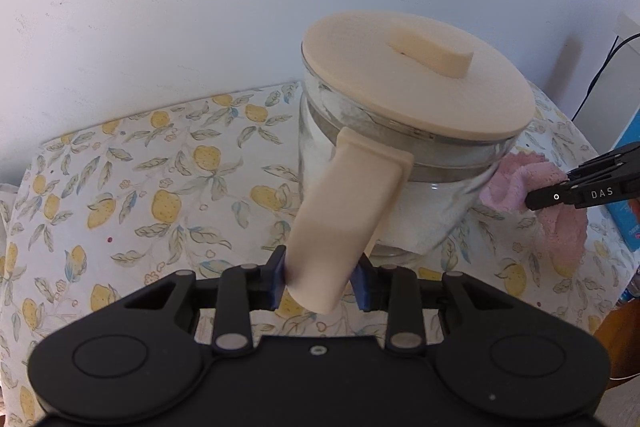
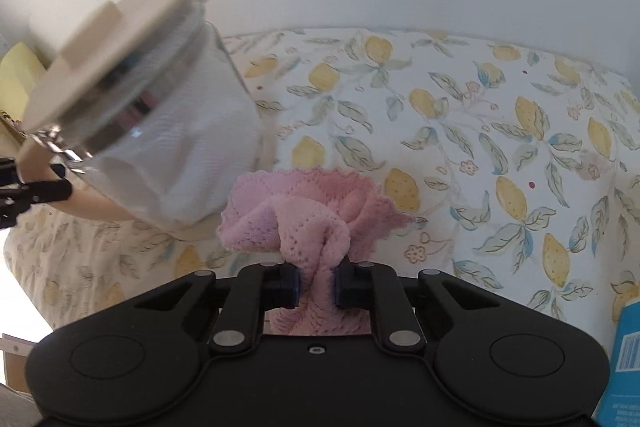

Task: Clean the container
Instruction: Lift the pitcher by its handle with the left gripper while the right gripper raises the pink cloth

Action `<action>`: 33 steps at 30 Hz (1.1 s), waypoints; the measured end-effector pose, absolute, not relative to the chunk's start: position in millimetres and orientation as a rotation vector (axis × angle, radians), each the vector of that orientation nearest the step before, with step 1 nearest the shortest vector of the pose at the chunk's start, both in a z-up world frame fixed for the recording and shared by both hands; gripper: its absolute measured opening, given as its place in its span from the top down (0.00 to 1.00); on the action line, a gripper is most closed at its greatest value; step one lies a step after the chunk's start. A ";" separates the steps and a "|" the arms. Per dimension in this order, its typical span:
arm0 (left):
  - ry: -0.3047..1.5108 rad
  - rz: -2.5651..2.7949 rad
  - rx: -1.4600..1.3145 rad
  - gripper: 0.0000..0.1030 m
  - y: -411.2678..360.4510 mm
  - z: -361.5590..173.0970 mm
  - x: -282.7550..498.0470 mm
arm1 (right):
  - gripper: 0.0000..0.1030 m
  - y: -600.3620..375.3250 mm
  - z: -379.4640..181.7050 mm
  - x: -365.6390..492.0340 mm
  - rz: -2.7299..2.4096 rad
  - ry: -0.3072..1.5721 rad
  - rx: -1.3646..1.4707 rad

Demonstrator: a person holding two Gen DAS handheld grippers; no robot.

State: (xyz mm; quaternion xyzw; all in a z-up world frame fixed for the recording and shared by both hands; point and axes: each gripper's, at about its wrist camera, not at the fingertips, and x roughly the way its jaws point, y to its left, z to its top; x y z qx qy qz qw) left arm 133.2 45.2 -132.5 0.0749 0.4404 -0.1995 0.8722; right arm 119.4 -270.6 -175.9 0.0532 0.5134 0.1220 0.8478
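Holding the clear glass jug [image 1: 384, 155] by its cream plastic handle [image 1: 344, 211], my left gripper [image 1: 320, 283] had its jaws clamped narrow, the jug tilted above the lemon-print counter [image 1: 160, 179]. My right gripper [image 2: 316, 285] pinched the soft pink knitted cloth [image 2: 296, 219] just right of it. Glass seemed slippery, fragile; the handle looked safest. I read "DAS" on the right gripper's finger [image 1: 568, 195].
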 end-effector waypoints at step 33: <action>0.964 -0.470 0.157 0.70 37.4 -134.3 127.9 | 0.82 -242.4 -191.8 80.3 0.243 1.105 0.035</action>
